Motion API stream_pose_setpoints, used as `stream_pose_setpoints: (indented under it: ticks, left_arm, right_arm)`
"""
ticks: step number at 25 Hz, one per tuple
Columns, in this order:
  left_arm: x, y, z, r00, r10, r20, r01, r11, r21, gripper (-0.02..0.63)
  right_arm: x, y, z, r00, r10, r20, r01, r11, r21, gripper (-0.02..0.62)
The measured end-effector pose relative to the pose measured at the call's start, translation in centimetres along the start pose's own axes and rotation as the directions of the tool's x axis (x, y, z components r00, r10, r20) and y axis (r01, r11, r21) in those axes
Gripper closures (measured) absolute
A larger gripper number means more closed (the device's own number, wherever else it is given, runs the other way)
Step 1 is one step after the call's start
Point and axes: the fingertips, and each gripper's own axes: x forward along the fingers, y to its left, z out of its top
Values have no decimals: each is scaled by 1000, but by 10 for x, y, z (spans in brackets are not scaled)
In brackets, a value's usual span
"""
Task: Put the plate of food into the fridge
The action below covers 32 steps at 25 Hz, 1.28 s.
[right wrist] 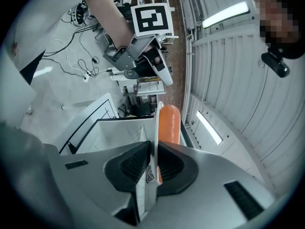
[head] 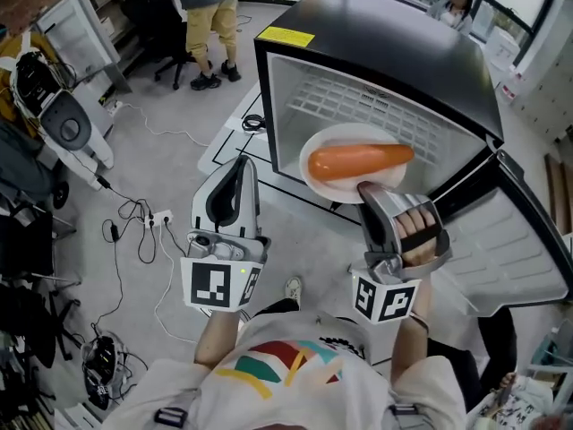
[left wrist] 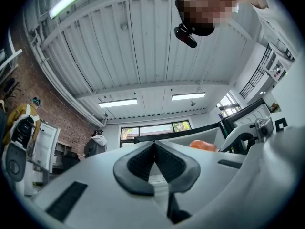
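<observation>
The person is reaching both forearms forward from the chest, one gripper in each hand. The right hand (head: 419, 233) is wrapping its fingers round the handle of the right gripper (head: 369, 190), which is pointing ahead and slightly left toward the open fridge (head: 385, 52). Its jaws are standing narrow and pinching the near rim of the white plate (head: 345, 131). In the right gripper view the plate (right wrist: 155, 120) is running edge-on between the two dark pads, which are pressing on it from both sides.

The plate is sitting at the mouth of the fridge, in front of the white wire shelf (head: 358, 101), with the long orange food (head: 358, 159) lying across it. Whether the plate is touching the fridge floor cannot be told. The fridge door (head: 528, 249) is hanging open to the right, just beside the right gripper.

The left gripper (head: 240, 173) is hovering to the left of the plate, near the fridge's front left corner and apart from it, with the bare left forearm (head: 219, 330) extending below it. It is tilting upward, its own view facing the ceiling. Its jaws (left wrist: 155, 149) are meeting at the tips with nothing between them.

Another person (head: 210, 16) is standing on the floor beyond the fridge.
</observation>
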Motion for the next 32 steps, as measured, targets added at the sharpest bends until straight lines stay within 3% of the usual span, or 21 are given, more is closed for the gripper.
stream_pose_setpoints:
  ticks: [8, 19, 27, 32]
  left_arm:
    - [34, 1, -28, 994, -109, 3, 109, 993, -45, 600]
    - [59, 4, -49, 988, -157, -5, 156, 985, -67, 600]
    - [87, -12, -60, 976, -218, -17, 217, 975, -49, 600]
    - [110, -31, -67, 967, -253, -7, 252, 966, -49, 600]
  right_arm:
    - [18, 6, -10, 995, 22, -92, -25, 999, -32, 561]
    - [35, 9, -27, 985, 36, -168, -43, 998, -38, 560]
    - [50, -8, -44, 966, -38, -257, 42, 999, 9, 560]
    - [56, -8, -64, 959, -36, -281, 41, 999, 15, 560]
